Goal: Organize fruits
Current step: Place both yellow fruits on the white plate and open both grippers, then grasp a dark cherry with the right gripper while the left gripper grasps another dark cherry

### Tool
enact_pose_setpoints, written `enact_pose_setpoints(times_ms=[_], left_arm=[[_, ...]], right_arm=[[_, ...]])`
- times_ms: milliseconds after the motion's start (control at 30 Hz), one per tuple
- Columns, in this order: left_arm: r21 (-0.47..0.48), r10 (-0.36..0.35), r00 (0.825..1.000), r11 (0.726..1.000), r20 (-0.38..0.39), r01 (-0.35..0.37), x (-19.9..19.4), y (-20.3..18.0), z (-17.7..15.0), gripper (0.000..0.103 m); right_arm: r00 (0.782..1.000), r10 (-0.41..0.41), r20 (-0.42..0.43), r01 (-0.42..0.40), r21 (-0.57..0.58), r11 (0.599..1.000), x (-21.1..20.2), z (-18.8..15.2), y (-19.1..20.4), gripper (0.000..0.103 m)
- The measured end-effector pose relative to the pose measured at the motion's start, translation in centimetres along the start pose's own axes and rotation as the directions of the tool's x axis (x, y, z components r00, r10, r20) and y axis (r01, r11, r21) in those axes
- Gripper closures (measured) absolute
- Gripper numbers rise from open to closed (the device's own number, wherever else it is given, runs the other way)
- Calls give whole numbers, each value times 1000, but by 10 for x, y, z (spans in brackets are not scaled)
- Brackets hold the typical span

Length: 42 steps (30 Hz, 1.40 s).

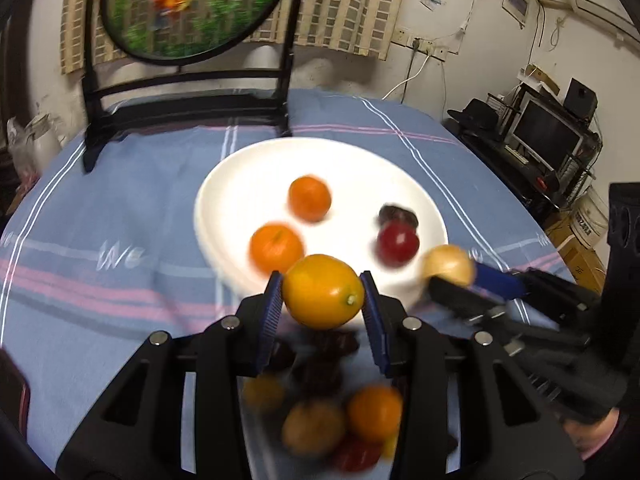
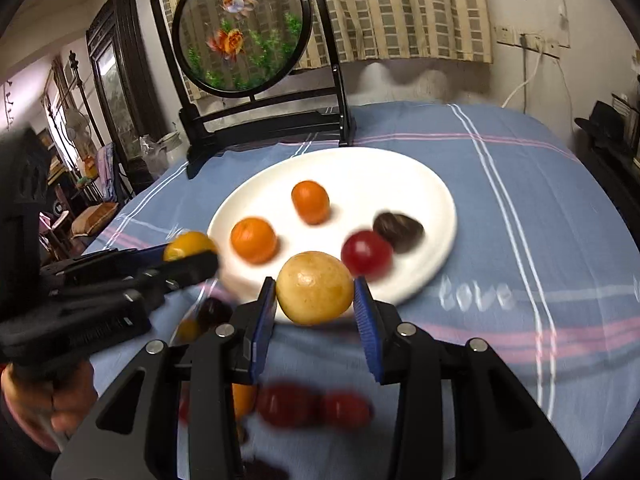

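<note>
Carrying, left gripper (image 1: pixel 322 292): clamped on yellow citrus (image 1: pixel 323 291), near plate rim.
Right gripper (image 2: pixel 316 290): clamped on tan fruit (image 2: pixel 315 287).
Done: four fruits lay on white plate (image 2: pixel 420 184).
Left: loose fruits (image 1: pixel 344 424) remained on tablecloth (image 1: pixel 120 208).

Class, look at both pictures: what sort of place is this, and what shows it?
Probably a lived-in home room: a cloth-covered table with a white plate of fruit, a goldfish screen ornament, and a dark wooden cabinet beyond.

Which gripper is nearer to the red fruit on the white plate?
Right. The right gripper, holding a pale yellow fruit, is just beside the red fruit. The left gripper, holding an orange-yellow fruit, is farther, at the plate's opposite near edge.
</note>
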<state>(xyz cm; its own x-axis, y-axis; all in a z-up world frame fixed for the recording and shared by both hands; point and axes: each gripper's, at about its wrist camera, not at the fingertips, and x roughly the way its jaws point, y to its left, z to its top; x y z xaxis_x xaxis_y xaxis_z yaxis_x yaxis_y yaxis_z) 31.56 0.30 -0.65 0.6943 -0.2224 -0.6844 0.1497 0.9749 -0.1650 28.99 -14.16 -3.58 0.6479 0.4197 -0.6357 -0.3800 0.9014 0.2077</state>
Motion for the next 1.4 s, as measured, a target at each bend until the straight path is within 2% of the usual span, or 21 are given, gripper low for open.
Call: enact_pose_setpoints(times_ms=[67,133,200,233,267,300,400,500,567,633,767,833,867,1000,1067,1200,1400], left_arm=[[-3,62,998,998,-8,-62,18,-1,11,64],[-13,47,998,999,-28,-48,29,3,14,64],[3,71,997,997,-15,-71,25,5,15,55],[6,104,995,995,0,-104,21,7,16,37],[-6,136,990,991,26,-136,12,11,16,13],[-19,136,990,991,45,-135,5,16,16,8],[-77,118,986,991,118,-109,-28,32,13,5],[-96,175,971,982,163,-161,-52,45,1,3],[-115,221,963,972,152,-205,-58,55,-13,2],[-145,240,964,964,118,-223,-60,63,-28,2],[-169,229,973,961,35,-220,-56,72,-50,2],[-174,231,972,959,34,-221,-57,72,-53,2],[-173,233,972,959,38,-223,-58,71,-54,2],[-151,245,968,960,45,-236,-60,65,-54,2],[-145,242,968,962,58,-232,-63,61,-54,2],[-115,263,963,960,63,-255,-61,55,-55,2],[-89,268,962,961,54,-263,-58,51,-55,2]], right_arm=[[1000,-21,-16,21,16,1000,17,8,-6,63],[999,7,-49,-5,28,1000,29,11,-14,63],[997,38,-70,-35,39,999,35,13,-20,57],[997,40,-64,-37,44,998,34,15,-22,55],[998,32,-52,-29,55,998,29,17,-25,49],[999,28,-42,-25,60,998,24,18,-27,45],[1000,28,-8,-28,69,997,1,18,-31,44],[999,49,-10,-49,24,998,-19,7,-23,44],[1000,27,-8,-27,-37,999,-27,-5,-16,45],[999,-16,-34,13,-85,996,-31,-21,-10,45],[994,16,-111,-24,-72,997,-30,-42,-9,45],[990,-7,-142,-10,-121,993,-31,-49,-1,46],[989,-22,-150,1,-136,991,-33,-52,1,50],[981,51,-189,-83,-163,983,-45,-66,12,52],[977,44,-210,-85,-190,978,-46,-74,16,52],[969,65,-238,-109,-176,978,-43,-78,17,62],[959,112,-259,-153,-145,978,-45,-77,15,62]])
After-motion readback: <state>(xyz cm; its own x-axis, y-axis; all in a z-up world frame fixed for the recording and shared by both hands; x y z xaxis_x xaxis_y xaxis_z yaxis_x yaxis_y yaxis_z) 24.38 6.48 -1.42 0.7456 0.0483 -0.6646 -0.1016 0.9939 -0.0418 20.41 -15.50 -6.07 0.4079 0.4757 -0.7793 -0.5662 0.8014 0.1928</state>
